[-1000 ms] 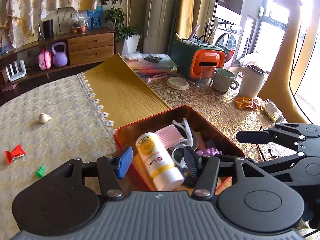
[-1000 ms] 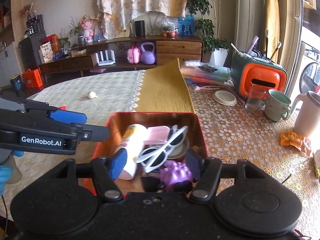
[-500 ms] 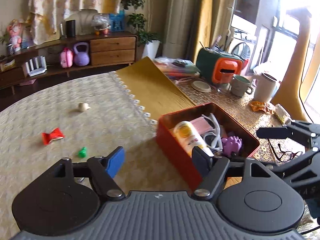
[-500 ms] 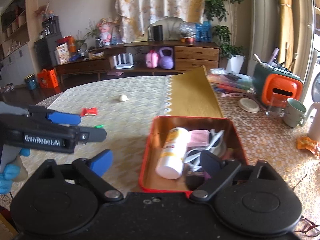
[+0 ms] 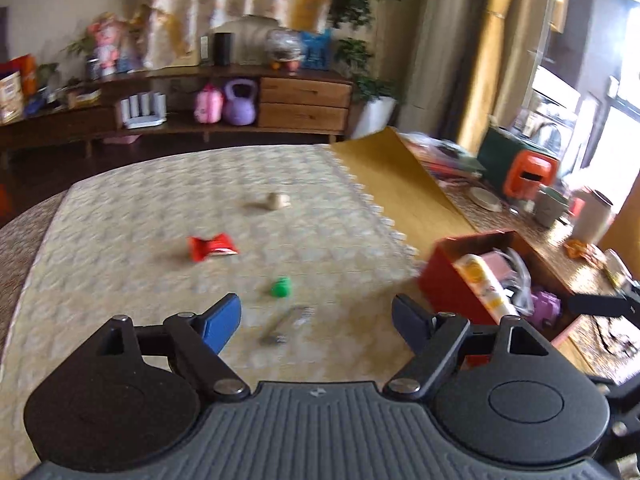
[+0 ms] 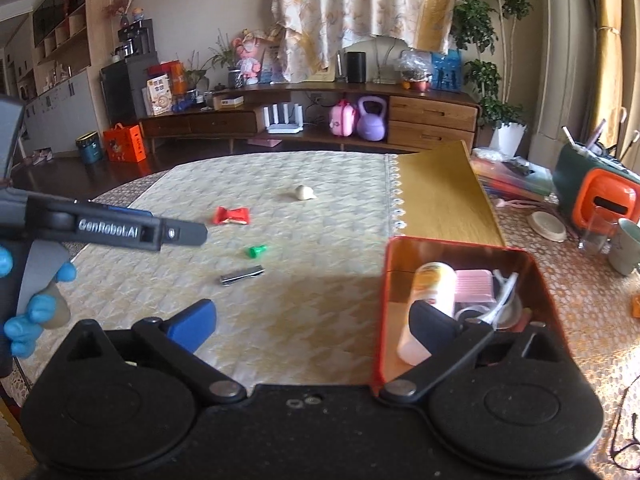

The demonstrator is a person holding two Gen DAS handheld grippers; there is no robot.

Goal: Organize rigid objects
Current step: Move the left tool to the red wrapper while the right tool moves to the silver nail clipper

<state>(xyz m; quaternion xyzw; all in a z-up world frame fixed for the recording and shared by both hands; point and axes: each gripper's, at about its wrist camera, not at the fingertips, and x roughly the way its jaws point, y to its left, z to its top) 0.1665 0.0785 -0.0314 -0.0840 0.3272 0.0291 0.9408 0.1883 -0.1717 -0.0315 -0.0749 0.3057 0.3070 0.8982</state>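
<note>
- Tin, red and lidless, sits near the table's right side, where the cream cloth meets the gold runner.
- In it lie a white bottle, a pink comb, white glasses and, in the left wrist view, a purple toy.
- On the cloth left of the tin, apart from one another: a metal clip, a green piece, a red wrapper and, nearer the far edge, a pale shell.
- Left gripper has its jaws apart and opening, empty; the clip and green piece lie on the cloth beyond them.
- Right gripper has its jaws spread wide and opening, empty, over the tin's near left corner.
- A blue-gloved hand holds the left gripper.
</note>
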